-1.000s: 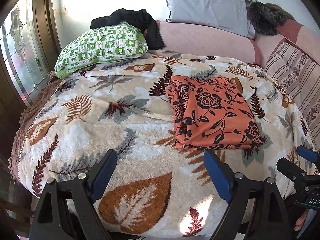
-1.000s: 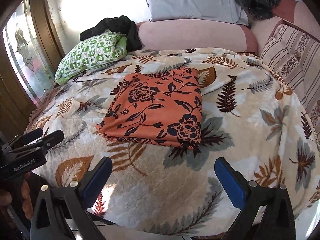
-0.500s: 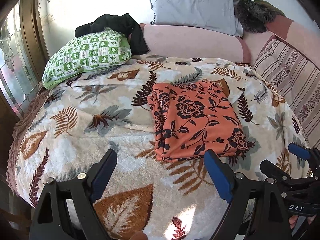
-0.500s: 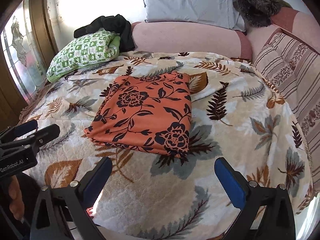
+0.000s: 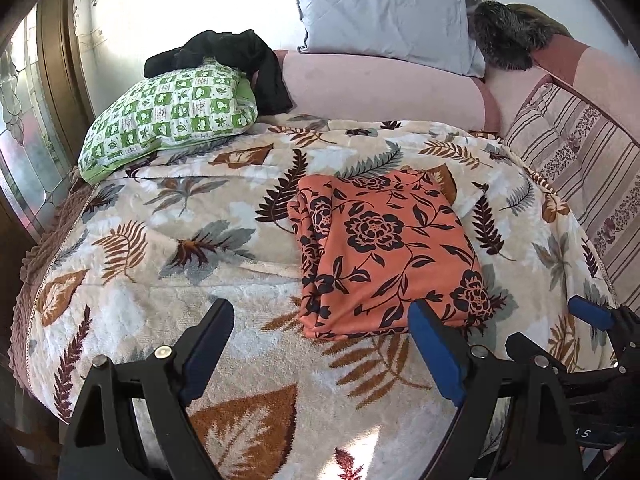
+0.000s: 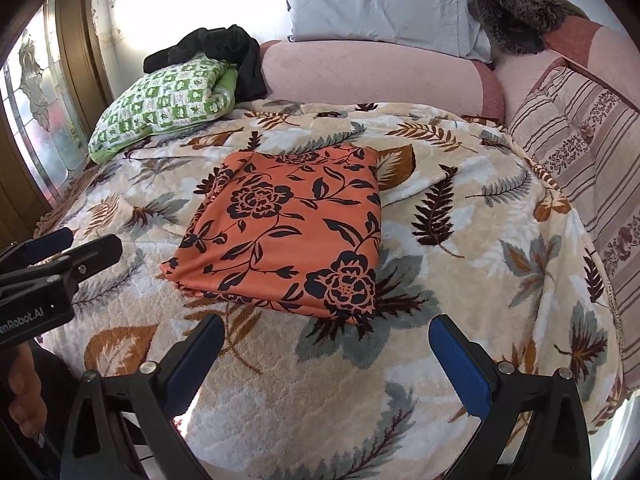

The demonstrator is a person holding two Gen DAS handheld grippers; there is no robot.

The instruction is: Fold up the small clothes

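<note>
At the far left stands a wooden door with patterned glass (image 5: pixel 24 152). Next to it, at the head of the bed, lies a green-and-white checked pillow (image 5: pixel 168 118) with a black garment (image 5: pixel 236 60) draped over its upper edge. The left gripper (image 5: pixel 320 344) hangs above the near edge of the leaf-patterned blanket (image 5: pixel 168 248), its blue-padded jaws spread wide with nothing between them. Right of that, near the middle of the bed, the orange floral cloth (image 6: pixel 292 228) lies folded into a flat rectangle on the blanket, its layered edges showing along its left side. Both grippers are short of the cloth and apart from it. Behind it a long pink bolster (image 6: pixel 372 76) runs across the head of the bed, with a grey pillow (image 6: pixel 380 4) leaning above it and a dark furry item (image 6: pixel 516 8) beside that. The right gripper (image 6: pixel 326 354) is likewise wide open and holds nothing, poised over the blanket just in front of the cloth's near edge. At the far right a striped cushion (image 6: pixel 576 128) lines the side of the bed.
</note>
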